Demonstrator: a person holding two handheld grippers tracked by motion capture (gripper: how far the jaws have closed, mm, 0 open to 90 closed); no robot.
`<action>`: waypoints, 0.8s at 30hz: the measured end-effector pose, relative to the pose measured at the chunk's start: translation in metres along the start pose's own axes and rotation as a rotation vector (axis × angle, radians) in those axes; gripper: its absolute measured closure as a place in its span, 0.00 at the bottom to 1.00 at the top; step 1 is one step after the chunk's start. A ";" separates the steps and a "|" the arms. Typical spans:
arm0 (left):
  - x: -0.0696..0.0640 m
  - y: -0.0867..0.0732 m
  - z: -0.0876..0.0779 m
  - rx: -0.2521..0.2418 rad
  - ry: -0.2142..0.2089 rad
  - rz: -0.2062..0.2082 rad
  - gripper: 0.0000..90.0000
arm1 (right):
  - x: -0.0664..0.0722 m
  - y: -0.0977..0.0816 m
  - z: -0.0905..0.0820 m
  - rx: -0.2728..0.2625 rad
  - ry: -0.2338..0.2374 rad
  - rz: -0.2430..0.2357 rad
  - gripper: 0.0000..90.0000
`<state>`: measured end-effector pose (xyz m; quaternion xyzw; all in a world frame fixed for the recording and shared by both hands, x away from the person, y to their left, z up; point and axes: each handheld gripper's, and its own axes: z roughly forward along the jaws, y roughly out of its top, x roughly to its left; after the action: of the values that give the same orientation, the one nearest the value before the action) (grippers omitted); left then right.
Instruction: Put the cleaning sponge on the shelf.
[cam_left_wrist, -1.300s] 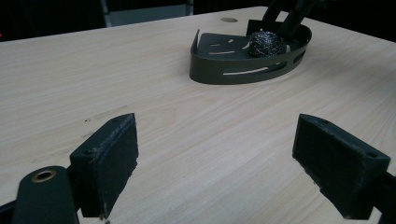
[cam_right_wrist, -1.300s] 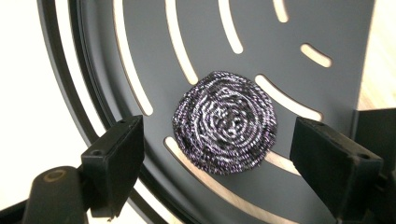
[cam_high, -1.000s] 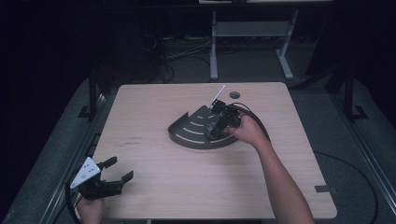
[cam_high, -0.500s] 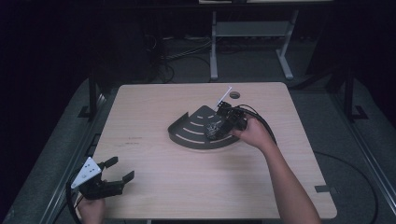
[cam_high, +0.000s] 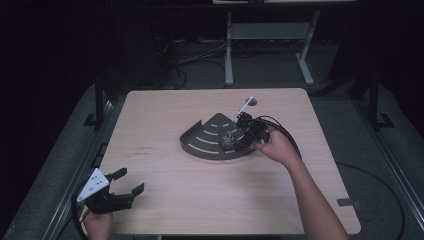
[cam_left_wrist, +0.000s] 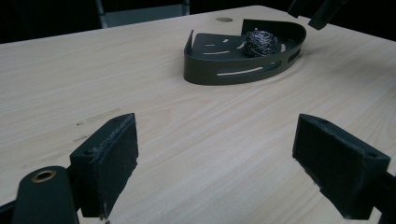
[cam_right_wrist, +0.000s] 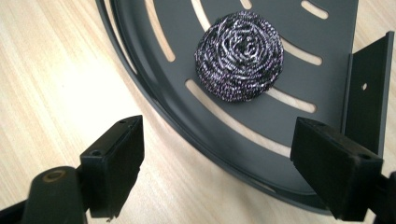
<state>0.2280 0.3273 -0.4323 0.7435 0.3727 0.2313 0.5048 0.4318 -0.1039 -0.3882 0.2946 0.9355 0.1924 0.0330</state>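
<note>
Steel-wool ball (cam_right_wrist: 239, 56) just beyond wide-jawed right gripper (cam_right_wrist: 217, 163)

1. Pale wood table (cam_high: 165, 200), grain running across; its surface is bare near the front edge.
2. Small dark round disc (cam_high: 253, 102) on the tabletop near the far edge.
3. Faint dark scuff marks (cam_high: 142, 151) on the left part of the tabletop.
4. Grey metal stand (cam_high: 270, 35) on the floor beyond the table.
5. Dark cables (cam_high: 200, 60) lying loose on the floor behind the table.
6. Grey tape strip (cam_high: 346, 202) at the table's right edge.
</note>
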 end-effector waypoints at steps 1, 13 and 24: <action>0.000 0.000 0.000 0.000 0.000 0.000 0.15 | 0.001 -0.002 -0.001 0.003 -0.001 0.004 0.19; 0.000 0.000 0.000 0.003 0.001 -0.001 0.15 | 0.001 -0.018 0.001 0.004 0.000 0.013 0.19; 0.000 0.000 0.001 0.003 0.000 0.000 0.15 | 0.008 -0.027 -0.007 -0.005 -0.011 0.002 0.19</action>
<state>0.2282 0.3266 -0.4328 0.7442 0.3731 0.2307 0.5038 0.4098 -0.1219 -0.3916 0.2967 0.9345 0.1930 0.0388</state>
